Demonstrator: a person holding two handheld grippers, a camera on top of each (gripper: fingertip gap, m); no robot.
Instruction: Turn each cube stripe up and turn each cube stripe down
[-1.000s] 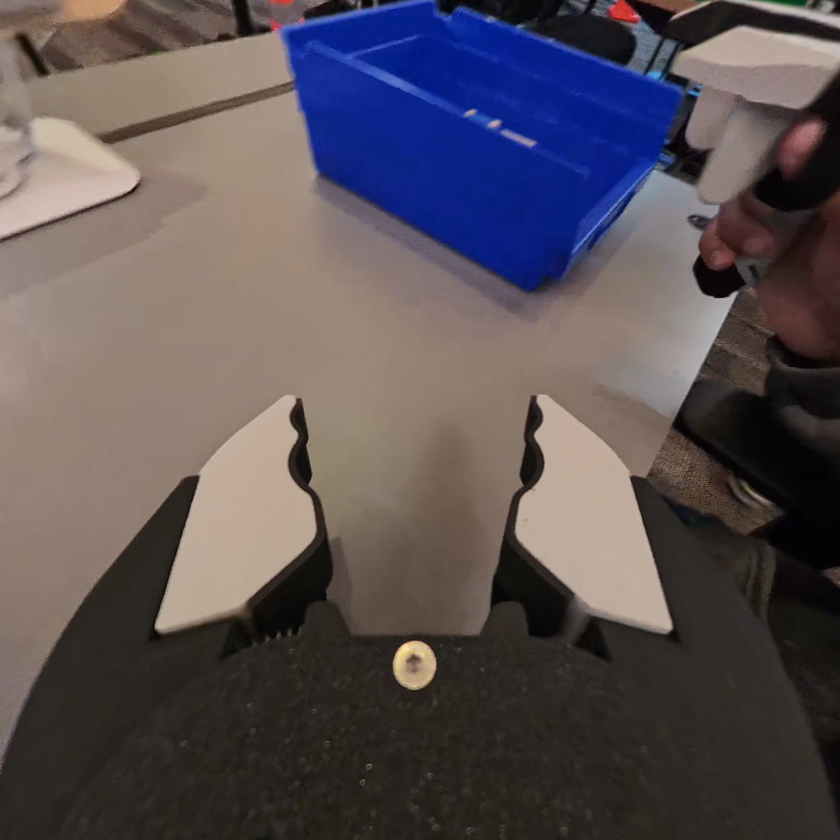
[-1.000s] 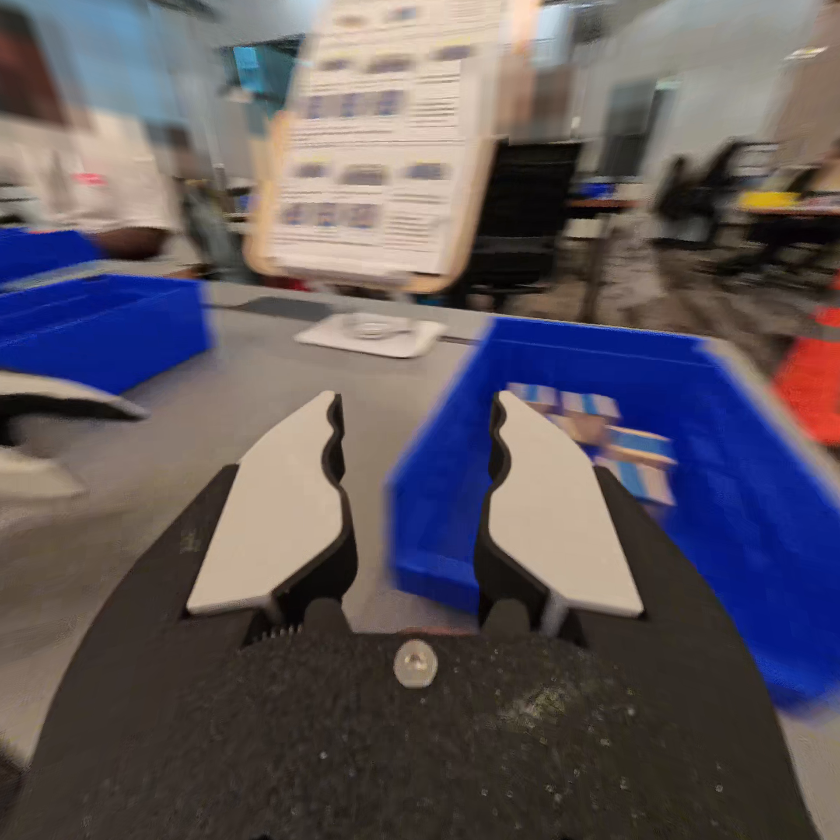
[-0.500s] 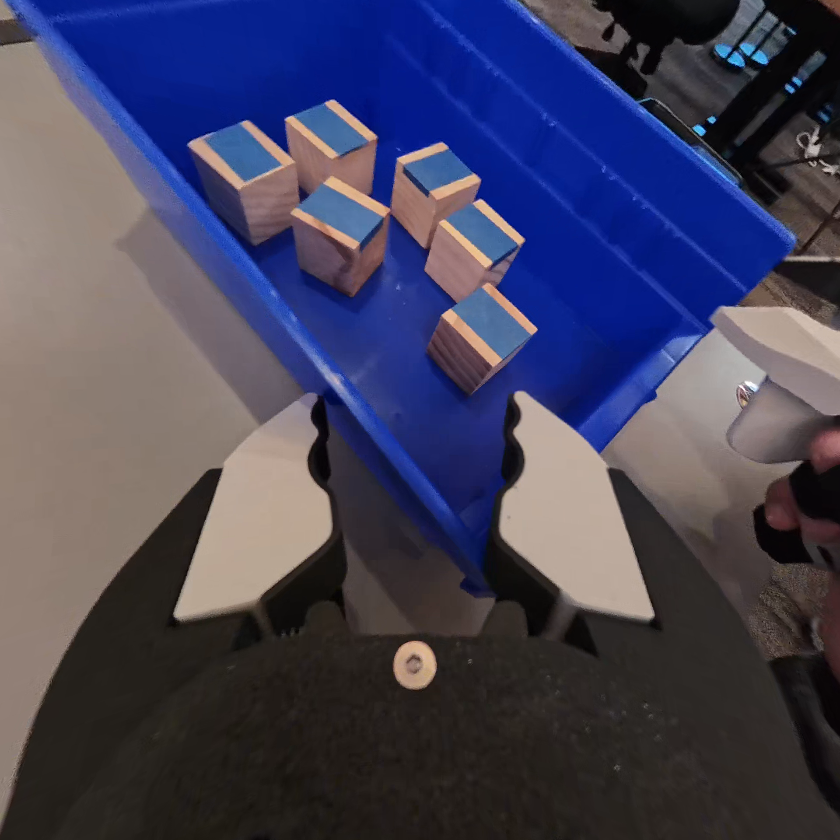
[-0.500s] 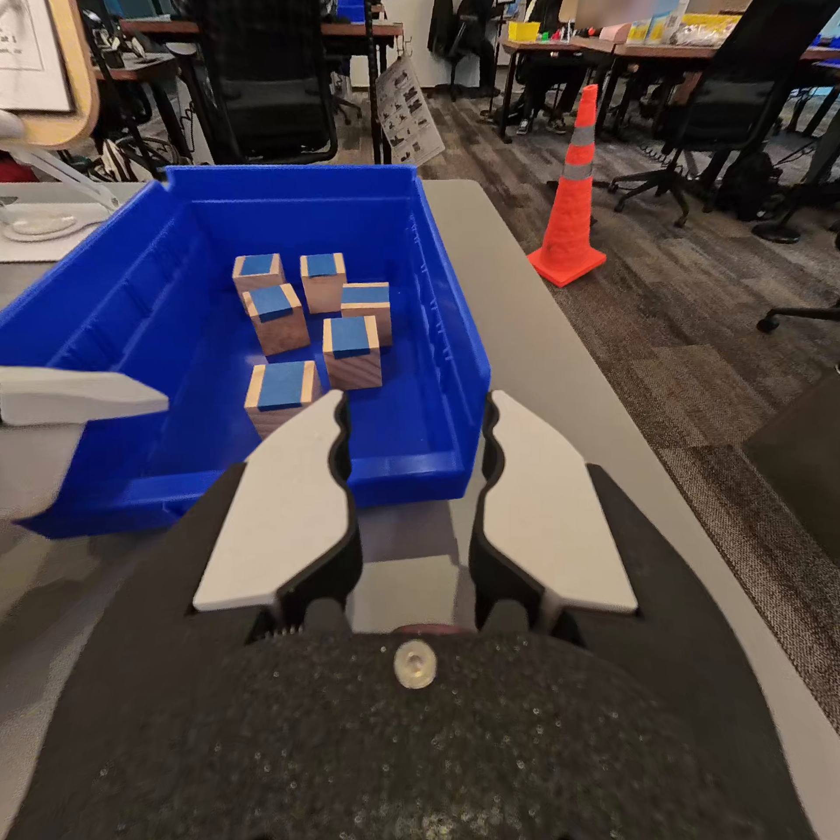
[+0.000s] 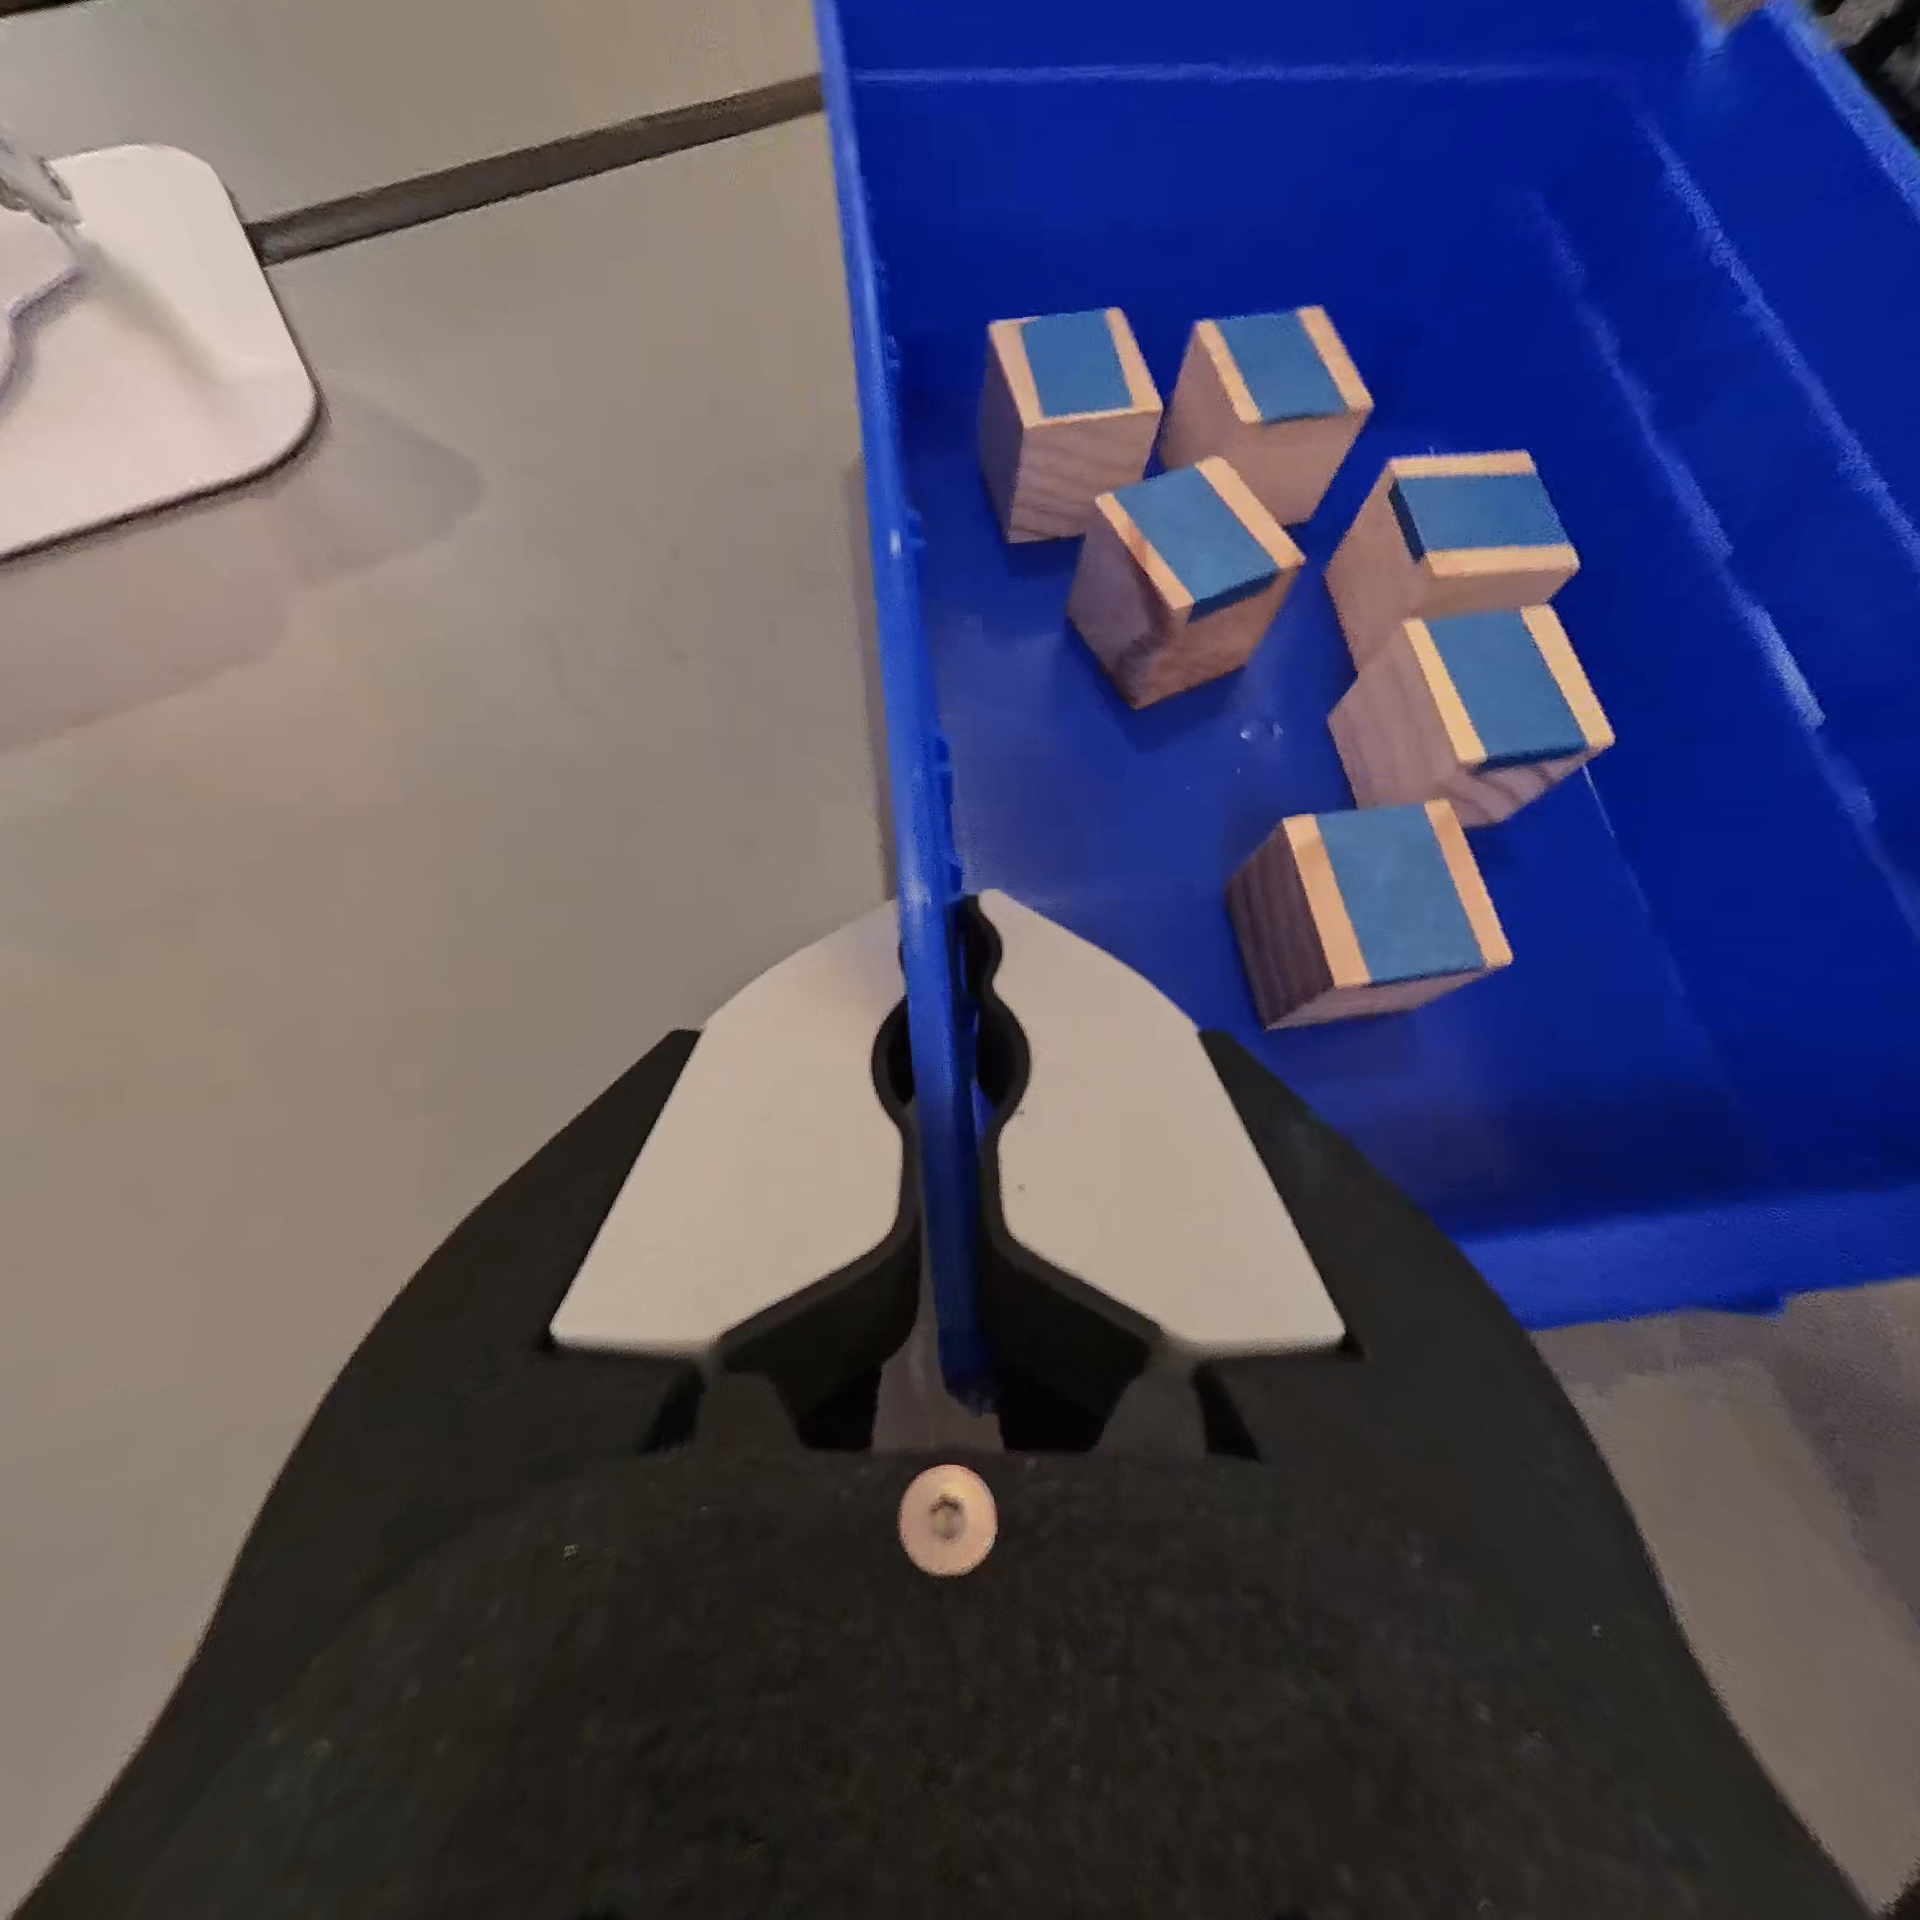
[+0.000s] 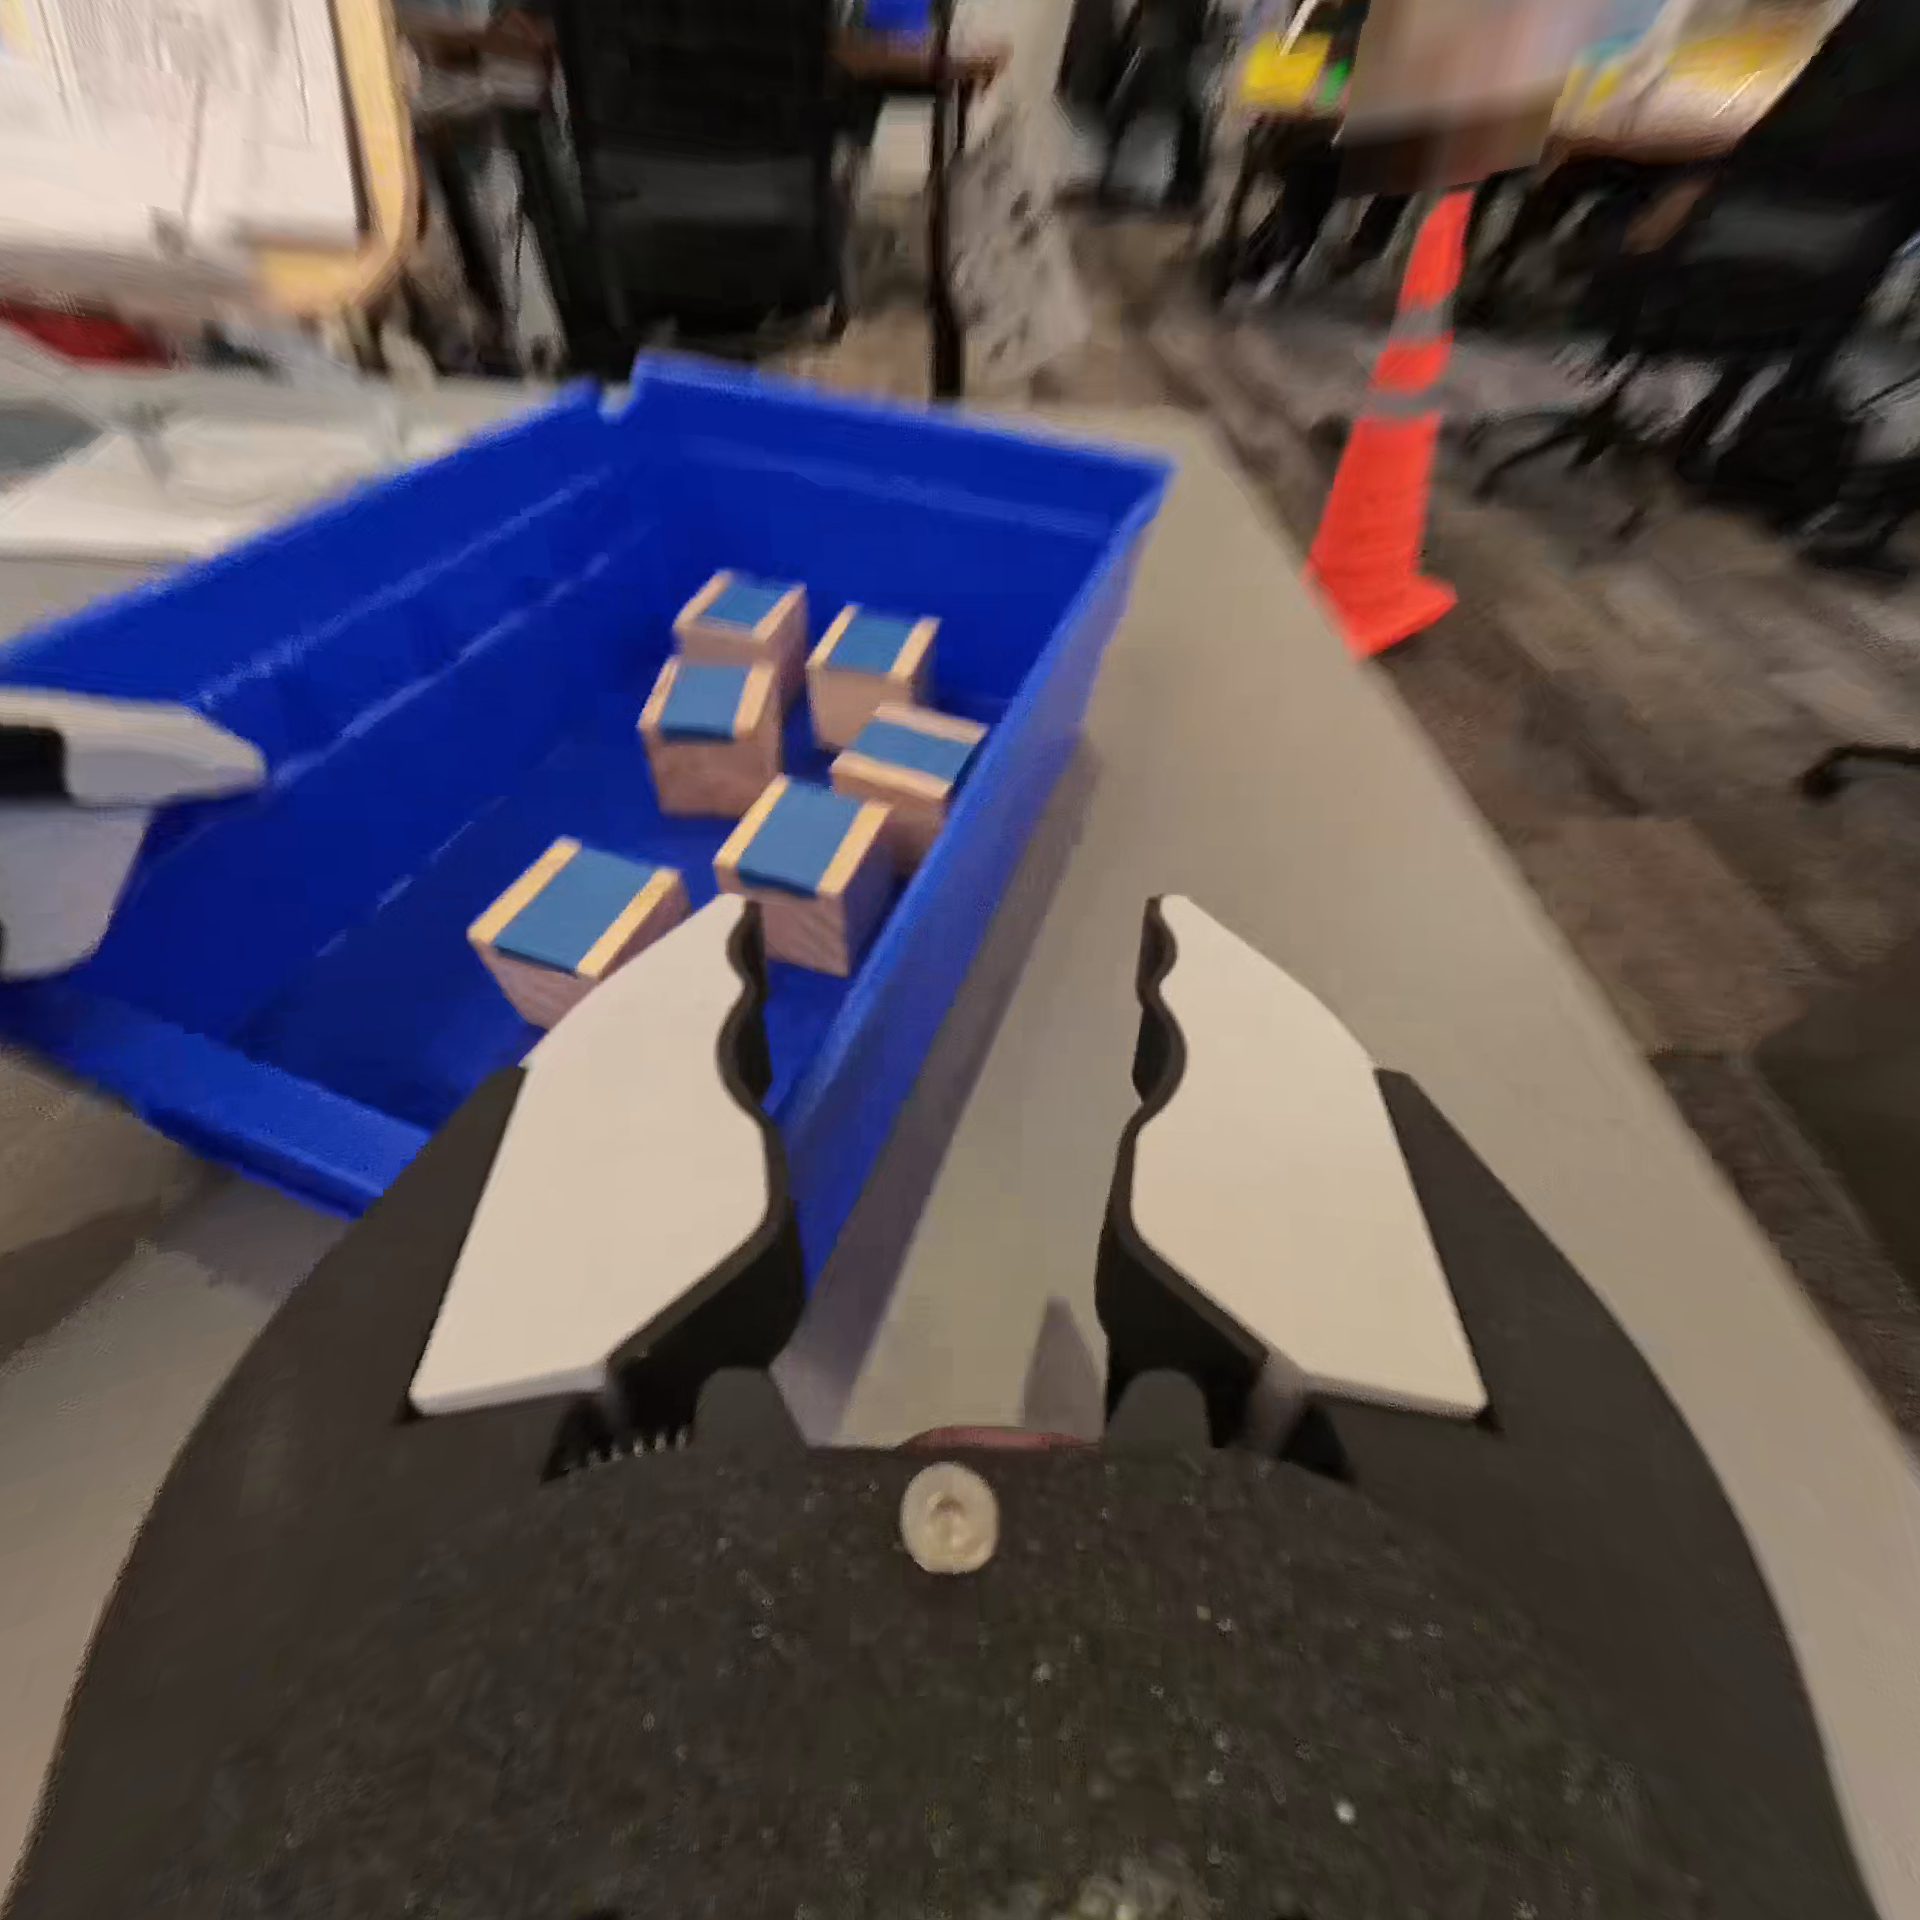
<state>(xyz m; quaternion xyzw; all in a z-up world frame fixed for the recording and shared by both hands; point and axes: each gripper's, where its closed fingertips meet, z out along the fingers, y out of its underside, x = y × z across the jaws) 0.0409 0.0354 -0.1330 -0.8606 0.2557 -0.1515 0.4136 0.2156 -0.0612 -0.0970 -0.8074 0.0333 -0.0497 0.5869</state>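
Note:
Several wooden cubes (image 5: pixel 1371 914) stand in a blue bin (image 5: pixel 1351 156), each with a blue stripe on its top face. My left gripper (image 5: pixel 940 925) is shut on the bin's left wall near its near corner, and the wall runs between the jaws. In the blurred right wrist view the cubes (image 6: pixel 577 914) sit toward the bin's (image 6: pixel 416 582) right side. My right gripper (image 6: pixel 945 914) is open and empty over the bin's right wall, one finger above the bin and the other above the table. The left gripper (image 6: pixel 104 790) shows at that view's left edge.
A white stand base (image 5: pixel 135 343) sits on the grey table (image 5: pixel 468 831) left of the bin. The table's right edge (image 6: pixel 1455 904) runs close to the bin. An orange cone (image 6: pixel 1382 468) and chairs stand on the floor beyond.
My left gripper has moved onto the bin's left wall and shut on it. My right gripper has swung toward the bin's right wall and stays open.

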